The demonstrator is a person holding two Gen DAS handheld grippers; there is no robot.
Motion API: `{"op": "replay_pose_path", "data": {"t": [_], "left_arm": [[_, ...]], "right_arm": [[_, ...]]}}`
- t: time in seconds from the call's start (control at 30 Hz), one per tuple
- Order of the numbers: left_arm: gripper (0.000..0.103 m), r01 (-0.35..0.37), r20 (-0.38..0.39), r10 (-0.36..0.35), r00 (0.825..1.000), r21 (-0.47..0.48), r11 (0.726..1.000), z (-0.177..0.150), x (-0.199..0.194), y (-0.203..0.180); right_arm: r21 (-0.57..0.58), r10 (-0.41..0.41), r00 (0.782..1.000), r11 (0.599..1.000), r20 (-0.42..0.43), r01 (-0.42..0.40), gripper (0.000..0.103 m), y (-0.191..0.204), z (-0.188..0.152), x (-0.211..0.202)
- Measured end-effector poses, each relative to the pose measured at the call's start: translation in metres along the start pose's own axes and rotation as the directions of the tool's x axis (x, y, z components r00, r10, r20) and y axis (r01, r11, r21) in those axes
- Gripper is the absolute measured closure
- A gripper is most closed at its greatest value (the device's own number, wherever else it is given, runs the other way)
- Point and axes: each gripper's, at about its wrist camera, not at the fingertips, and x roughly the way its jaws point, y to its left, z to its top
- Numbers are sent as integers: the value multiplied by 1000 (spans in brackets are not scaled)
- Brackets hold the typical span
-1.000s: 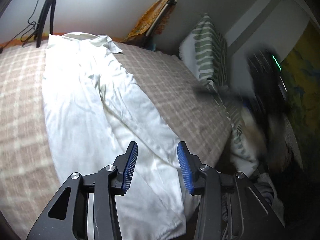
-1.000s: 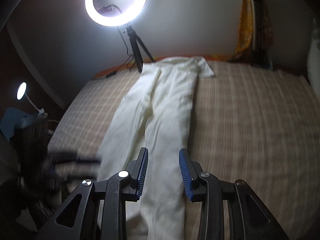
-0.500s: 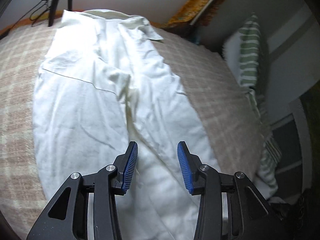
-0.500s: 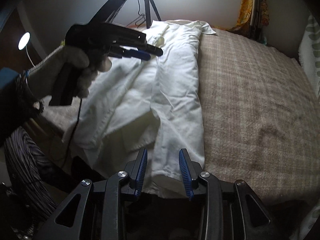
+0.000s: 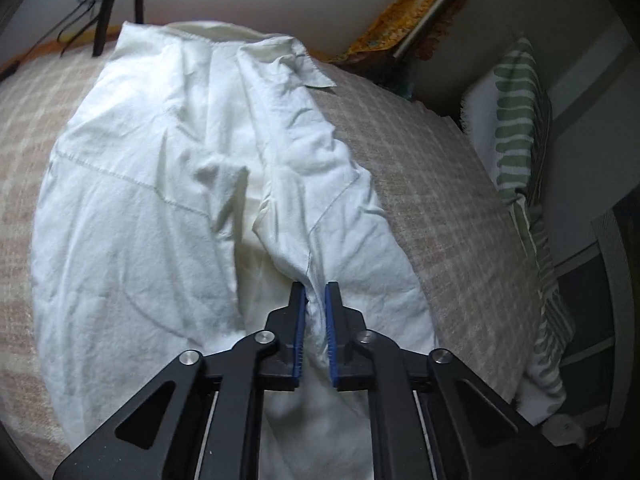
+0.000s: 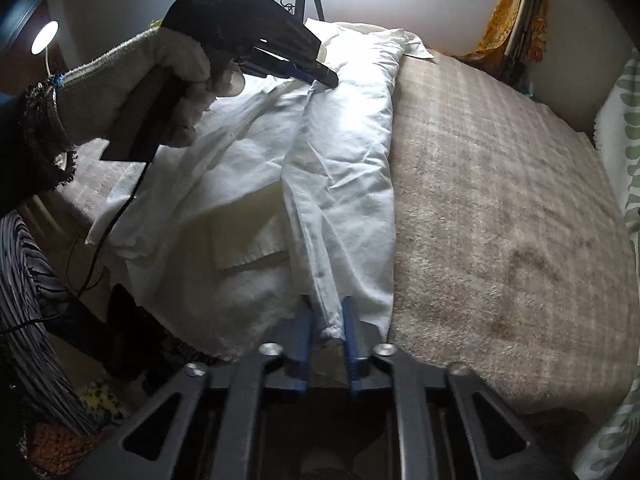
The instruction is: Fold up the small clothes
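White trousers point(image 5: 192, 208) spread on plaid blanket point(image 5: 440, 208), left gripper point(image 5: 315, 296) just closed, pinching cloth mid-frame, right gripper point(image 6: 325, 320) likewise clamped, seemingly on hem, lower centre.

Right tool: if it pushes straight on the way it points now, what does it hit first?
Nothing new: the right tool is already shut on the hem of the white trousers. Pushed further, it would likely bunch that trouser leg along the bed; depth is hard to judge.

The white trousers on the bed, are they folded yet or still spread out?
Spread out, not folded: the white trousers lie full length on the checked blanket, both legs side by side and only rumpled.
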Motion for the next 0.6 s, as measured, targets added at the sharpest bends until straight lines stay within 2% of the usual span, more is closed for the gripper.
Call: {"op": "replay_pose_path", "data": {"t": [0.13,0.27,0.37,0.43,0.6], "left_arm": [[100,-11,31,9,999,62,998,5,-8,-13],[100,-16,50,11,999,99,995,15,-20,-18],[100,-22,64,15,998,111,994,21,-31,-15],[100,-27,67,19,998,117,993,23,-35,-11],[100,-47,44,43,998,90,995,17,-29,12]], "right_arm": [[-9,11,1000,1000,23,-11,102,4,1,-7],[42,91,994,995,52,-94,102,4,7,-16],[60,170,982,983,81,-175,102,12,11,-24],[56,196,977,978,90,-201,102,19,14,-25],[6,222,973,975,60,-223,102,49,22,-12]]}}
